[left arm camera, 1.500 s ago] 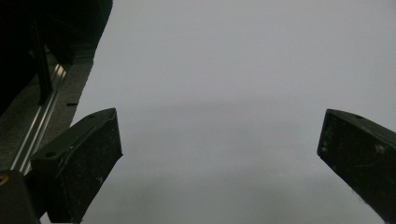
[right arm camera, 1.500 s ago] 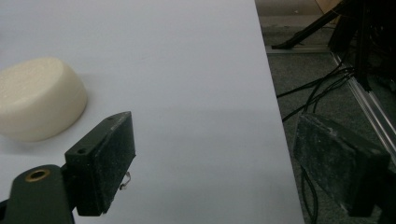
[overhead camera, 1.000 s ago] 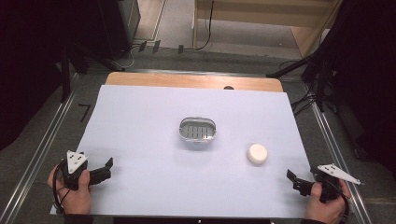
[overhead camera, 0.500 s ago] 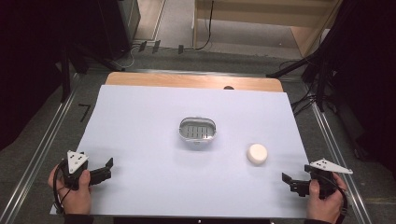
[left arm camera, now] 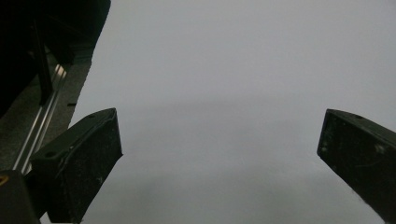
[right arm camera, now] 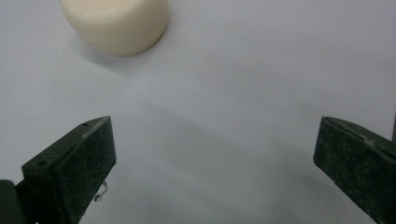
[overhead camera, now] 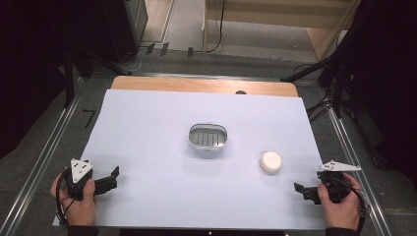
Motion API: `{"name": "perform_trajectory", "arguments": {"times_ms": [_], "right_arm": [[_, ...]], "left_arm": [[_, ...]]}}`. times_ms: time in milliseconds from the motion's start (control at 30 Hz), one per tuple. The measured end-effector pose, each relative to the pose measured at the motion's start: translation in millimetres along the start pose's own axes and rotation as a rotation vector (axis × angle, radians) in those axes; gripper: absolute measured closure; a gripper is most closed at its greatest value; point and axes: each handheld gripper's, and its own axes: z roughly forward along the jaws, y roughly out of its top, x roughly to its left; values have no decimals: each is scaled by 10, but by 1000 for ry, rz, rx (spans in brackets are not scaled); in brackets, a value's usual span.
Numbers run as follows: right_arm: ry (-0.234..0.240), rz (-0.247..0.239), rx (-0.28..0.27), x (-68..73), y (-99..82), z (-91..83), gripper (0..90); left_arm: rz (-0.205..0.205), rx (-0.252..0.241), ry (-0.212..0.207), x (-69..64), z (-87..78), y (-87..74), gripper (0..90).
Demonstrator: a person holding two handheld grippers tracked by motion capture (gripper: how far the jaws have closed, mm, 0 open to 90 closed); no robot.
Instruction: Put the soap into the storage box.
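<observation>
A round cream soap bar (overhead camera: 271, 162) lies on the white sheet right of centre; it also sits at the top left of the right gripper view (right arm camera: 116, 21). A small oval metal dish (overhead camera: 208, 138) with a slotted bottom rests mid-table. My right gripper (overhead camera: 301, 189) hovers at the front right, below and right of the soap, jaws wide open with nothing between them (right arm camera: 215, 154). My left gripper (overhead camera: 112, 177) rests at the front left corner, open and empty, over bare sheet (left arm camera: 219, 144).
The white sheet (overhead camera: 147, 132) covers a wooden table whose bare strip (overhead camera: 196, 84) shows at the far edge. Metal rails (overhead camera: 44, 152) run along both sides. Cables and dark stands (overhead camera: 339, 73) lie on the floor beyond.
My right gripper has shifted a little to the left and up, toward the soap. The left gripper has stayed put.
</observation>
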Motion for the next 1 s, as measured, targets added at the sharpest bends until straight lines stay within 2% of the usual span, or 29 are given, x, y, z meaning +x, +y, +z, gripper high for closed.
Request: {"name": "perform_trajectory", "arguments": {"times_ms": [100, 1000], "right_arm": [[-3, -25, 14, 6, 36, -20, 0], [32, -88, 81, 134, 398, 69, 0]], "left_arm": [[0, -1, -1, -3, 1, 0, 2], [-4, -4, -3, 2, -1, -2, 2]]}}
